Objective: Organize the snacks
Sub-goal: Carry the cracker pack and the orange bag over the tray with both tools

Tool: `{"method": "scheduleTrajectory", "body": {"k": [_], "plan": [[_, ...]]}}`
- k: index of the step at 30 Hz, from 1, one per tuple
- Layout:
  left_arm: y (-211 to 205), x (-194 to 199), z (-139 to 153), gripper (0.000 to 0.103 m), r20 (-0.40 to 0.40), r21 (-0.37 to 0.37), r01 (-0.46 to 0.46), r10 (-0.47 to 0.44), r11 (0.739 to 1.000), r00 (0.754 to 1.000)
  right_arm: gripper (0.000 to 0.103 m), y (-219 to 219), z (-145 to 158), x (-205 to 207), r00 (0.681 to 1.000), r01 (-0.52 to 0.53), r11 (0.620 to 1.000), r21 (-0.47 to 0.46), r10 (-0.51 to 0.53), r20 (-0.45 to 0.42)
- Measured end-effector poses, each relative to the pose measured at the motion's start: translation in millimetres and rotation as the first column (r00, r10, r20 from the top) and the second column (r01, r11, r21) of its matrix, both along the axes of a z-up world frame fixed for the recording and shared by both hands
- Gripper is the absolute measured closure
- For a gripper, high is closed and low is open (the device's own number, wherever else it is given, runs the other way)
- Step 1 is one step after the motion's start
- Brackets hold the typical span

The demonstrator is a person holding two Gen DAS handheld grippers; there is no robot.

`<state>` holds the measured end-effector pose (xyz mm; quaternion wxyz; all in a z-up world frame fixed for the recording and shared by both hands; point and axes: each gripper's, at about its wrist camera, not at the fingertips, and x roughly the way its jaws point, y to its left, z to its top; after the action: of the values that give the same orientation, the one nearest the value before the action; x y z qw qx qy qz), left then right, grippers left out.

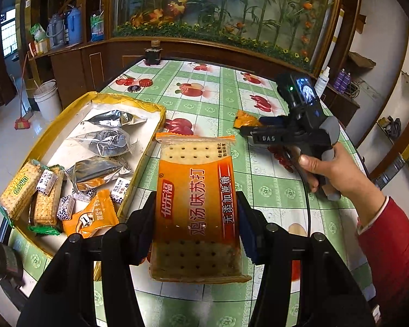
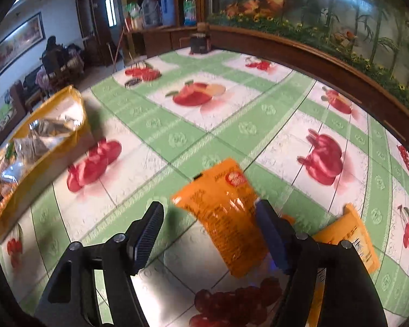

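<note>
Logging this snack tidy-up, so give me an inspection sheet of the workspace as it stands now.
Surface: table with fruit-print tablecloth.
Job's things: orange cracker pack; yellow box holding snacks; orange snack packet; second orange packet.
Clutter: bottle caps; dark pot.
Grippers: left gripper shut on cracker pack; right gripper open around packet.
Cables: black cable.
Surroundings: bamboo mural, bucket.

Black plastic two-finger left gripper (image 1: 196, 215), silver screws, blue ribbed pads; matching right gripper (image 2: 211, 231), white "DAS" marking, green light; red sleeve (image 1: 390, 242), pale cuff.
</note>
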<state>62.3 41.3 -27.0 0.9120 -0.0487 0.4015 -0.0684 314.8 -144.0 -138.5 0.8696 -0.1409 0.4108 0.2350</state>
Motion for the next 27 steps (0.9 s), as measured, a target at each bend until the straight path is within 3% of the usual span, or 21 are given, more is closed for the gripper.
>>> {"method": "scheduleTrajectory", "body": {"k": [1, 2, 3, 6, 9, 19, 23, 27], "plan": [[-1, 0, 2, 0.051, 0.008, 0.004, -0.003, 0.003, 1.000, 1.000, 0.054, 1, 2, -7, 1.000, 0.007, 1.000, -0.023, -0.007, 0.010], [-1, 1, 3, 0.051, 0.013, 0.007, -0.004, 0.004, 1.000, 1.000, 0.074, 0, 4, -13, 1.000, 0.009, 1.000, -0.010, -0.009, 0.000], [-2, 0, 3, 0.051, 0.017, 0.008, -0.003, 0.002, 1.000, 1.000, 0.077, -3, 5, -19, 1.000, 0.007, 1.000, 0.018, -0.007, -0.022], [-1, -6, 4, 0.051, 0.032, 0.009, -0.004, 0.004, 1.000, 0.999, 0.079, -7, 7, -46, 0.999, 0.038, 0.998, 0.046, -0.037, -0.016], [4, -12, 2, 0.051, 0.038, 0.014, -0.015, 0.014, 1.000, 0.999, 0.083, -19, 14, -76, 0.997, 0.078, 0.982, 0.172, -0.073, -0.040], [28, -35, 5, 0.051, 0.075, 0.055, -0.077, 0.072, 0.996, 0.995, 0.084, -23, 54, -167, 0.998, 0.063, 0.863, 0.502, -0.046, -0.046], [35, -42, 9, 0.051, 0.104, 0.096, -0.114, 0.104, 0.989, 0.989, 0.084, -14, 77, -197, 1.000, 0.018, 0.804, 0.595, -0.012, -0.014], [43, -49, 15, 0.051, 0.136, 0.112, -0.142, 0.126, 0.984, 0.983, 0.084, 1, 96, -219, 0.999, -0.032, 0.770, 0.637, 0.026, 0.019]]}}
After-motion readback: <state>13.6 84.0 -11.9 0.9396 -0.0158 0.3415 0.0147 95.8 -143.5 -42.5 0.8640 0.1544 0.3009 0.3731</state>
